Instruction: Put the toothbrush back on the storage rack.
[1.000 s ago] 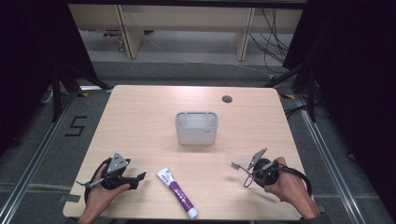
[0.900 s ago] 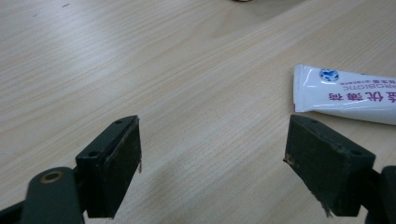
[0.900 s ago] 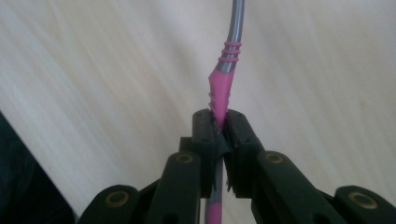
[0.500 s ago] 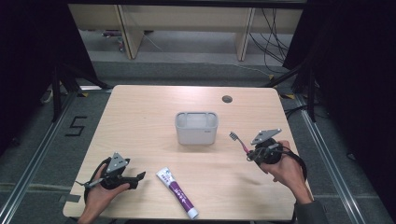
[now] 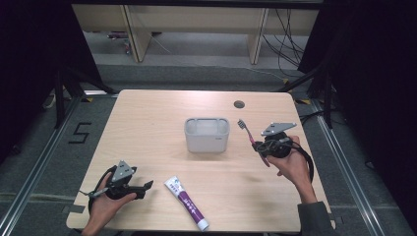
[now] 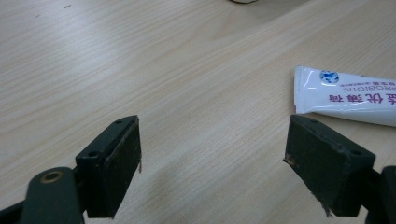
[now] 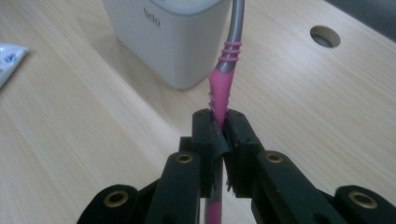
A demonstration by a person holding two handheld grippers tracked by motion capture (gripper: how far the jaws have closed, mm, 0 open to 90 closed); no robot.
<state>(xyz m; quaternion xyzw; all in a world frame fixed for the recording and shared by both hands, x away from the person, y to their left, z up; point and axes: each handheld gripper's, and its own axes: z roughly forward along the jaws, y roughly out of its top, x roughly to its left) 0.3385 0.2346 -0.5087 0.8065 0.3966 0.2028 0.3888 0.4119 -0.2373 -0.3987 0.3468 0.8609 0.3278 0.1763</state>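
Observation:
My right gripper point(image 5: 259, 146) point(image 7: 219, 125) is shut on a pink and grey toothbrush point(image 5: 247, 133) point(image 7: 225, 77), held off the table with its bristle head up and tilted toward the white holder box point(image 5: 207, 134) point(image 7: 166, 32). The brush is just right of the box and apart from it. My left gripper point(image 5: 146, 187) point(image 6: 215, 168) rests open at the table's front left with bare wood between its pads. A white and purple toothpaste tube point(image 5: 187, 202) point(image 6: 350, 95) lies flat just right of the left gripper, untouched.
The wooden table point(image 5: 147, 123) has a round cable hole point(image 5: 239, 104) point(image 7: 325, 36) at the back right. Dark floor and shelving lie beyond the far edge. Bare wood surrounds the box on the left and in front.
The right hand has lifted the toothbrush and carried it away from the front edge, toward the right side of the white box. The left gripper has stayed in place.

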